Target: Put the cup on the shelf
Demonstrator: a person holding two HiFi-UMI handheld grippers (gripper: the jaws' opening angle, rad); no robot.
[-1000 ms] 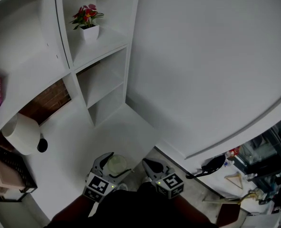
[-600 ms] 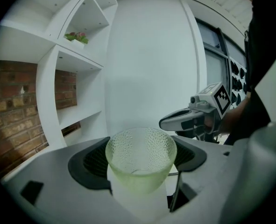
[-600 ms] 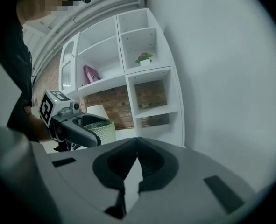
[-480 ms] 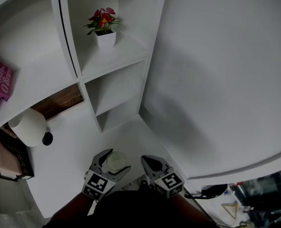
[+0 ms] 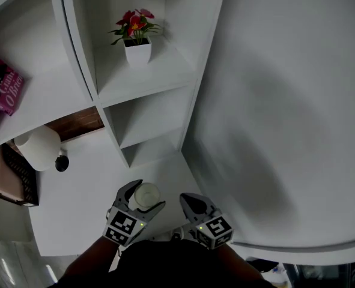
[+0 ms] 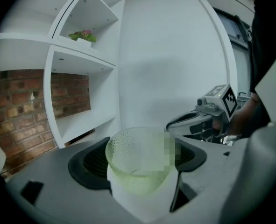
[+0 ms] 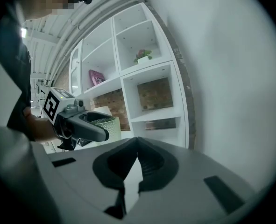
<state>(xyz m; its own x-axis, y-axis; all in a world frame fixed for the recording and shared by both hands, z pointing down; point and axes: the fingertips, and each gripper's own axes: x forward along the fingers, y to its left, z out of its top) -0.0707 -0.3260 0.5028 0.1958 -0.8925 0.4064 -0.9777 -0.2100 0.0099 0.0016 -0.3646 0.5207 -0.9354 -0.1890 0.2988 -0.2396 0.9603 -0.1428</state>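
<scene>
A pale green, dimpled cup (image 6: 140,164) is clamped between the jaws of my left gripper (image 5: 142,198), upright, its open rim toward the camera. From the head view the cup (image 5: 146,195) shows as a pale disc over the white counter, below the white shelf unit (image 5: 153,80). My right gripper (image 5: 192,204) hovers just to the right of it, jaws shut and touching at the tips with nothing between them. In the right gripper view the left gripper and cup (image 7: 105,123) appear at the left, the shelf unit (image 7: 149,71) behind.
A small potted red flower (image 5: 136,39) stands in an upper shelf compartment. A pink book (image 5: 3,84) leans on the shelf to the left. A white lamp shade (image 5: 40,147) and a dark basket (image 5: 18,176) sit at the left. A white wall (image 5: 285,101) closes the right side.
The view has shifted toward the shelf unit, which now fills more of the frame. Both grippers keep their places low in the view, the left still on the cup.
</scene>
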